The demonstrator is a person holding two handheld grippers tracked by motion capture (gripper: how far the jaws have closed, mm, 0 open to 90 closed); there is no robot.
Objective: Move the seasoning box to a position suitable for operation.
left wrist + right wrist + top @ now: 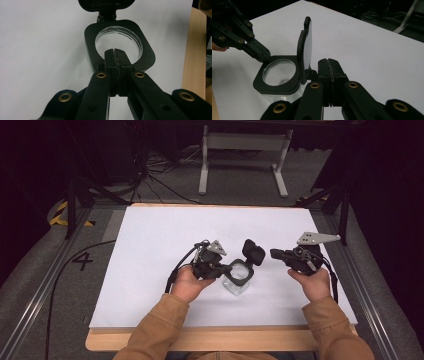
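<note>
Clear jar [237, 281], black collar, hinged lid [254, 252] upright, seemingly empty.

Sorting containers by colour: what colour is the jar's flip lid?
Black flip lid, clearest in the right gripper view.

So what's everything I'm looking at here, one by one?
jar: one, clear with a black square rim, mid-sheet between the grippers
lid: one, black, hinged at the jar's far edge, standing open
sheet: one, white, covering the table
table: one, pale wood edge along the near side
frame: one, white metal, on the floor beyond the table
cables: several, black, on the floor at the back
left gripper: one, black, jaws shut, tip at the jar's rim
right gripper: one, black, jaws shut, just right of the lid
hands: two, holding the grippers
sleeves: two, tan, at the bottom edge
</note>
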